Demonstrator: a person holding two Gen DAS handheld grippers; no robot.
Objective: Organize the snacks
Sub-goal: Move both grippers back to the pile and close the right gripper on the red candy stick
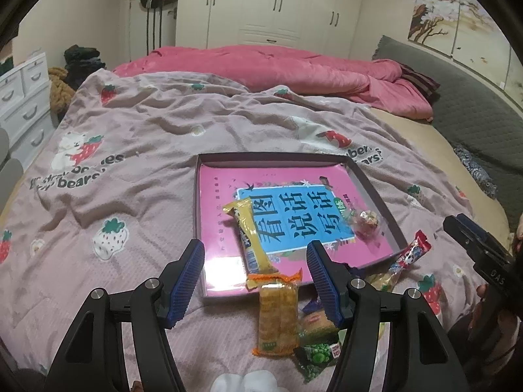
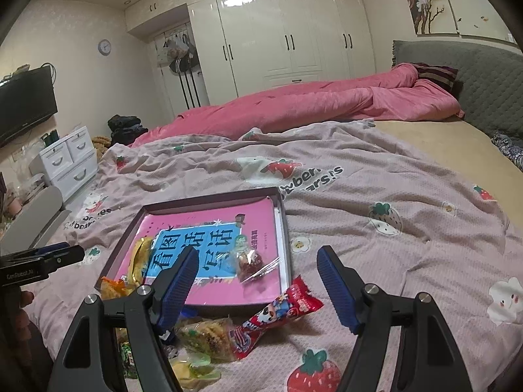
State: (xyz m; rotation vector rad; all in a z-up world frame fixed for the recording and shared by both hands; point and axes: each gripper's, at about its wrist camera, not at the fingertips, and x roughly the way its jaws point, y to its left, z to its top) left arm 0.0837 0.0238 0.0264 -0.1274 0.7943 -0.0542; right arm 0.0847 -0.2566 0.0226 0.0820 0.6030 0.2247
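Crinkly foil and film, all light and slippery. Red wrapped bar (image 2: 278,313) lies on the bed just near of the tray (image 2: 284,228); best pinched mid-length. Cracker pack (image 1: 278,313) judged crushable. Left tool (image 1: 255,281) and right tool (image 2: 258,287) both released, jaws spread, empty.
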